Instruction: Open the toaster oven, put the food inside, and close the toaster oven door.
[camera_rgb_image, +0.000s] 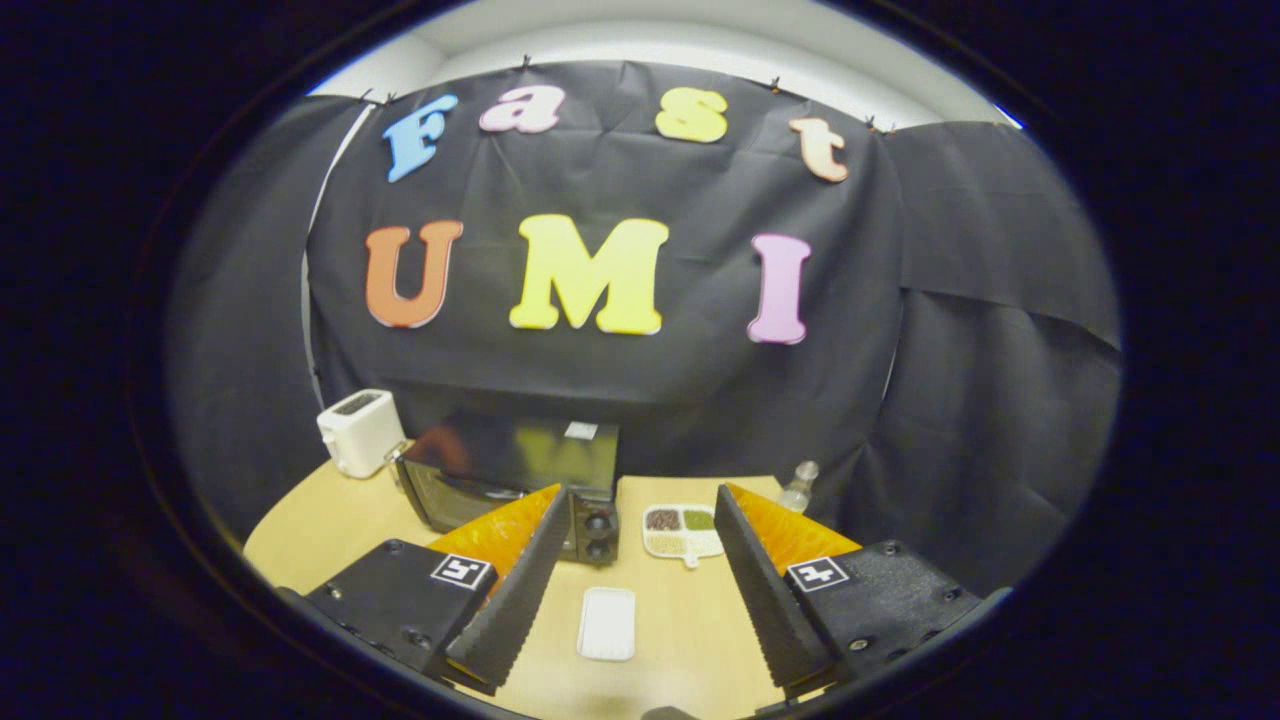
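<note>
So the gripper (640, 510) is spread wide, holding nothing, hovering above the wooden table (330, 520). Toaster oven (515, 485) sits just beyond the left finger, black, door closed. A white tray (607, 623) lies between the fingers; the food dish (682, 531) is beyond them.

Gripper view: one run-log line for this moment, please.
gripper: open, empty | toaster oven: door closed | white tray: on table, between fingers
</note>
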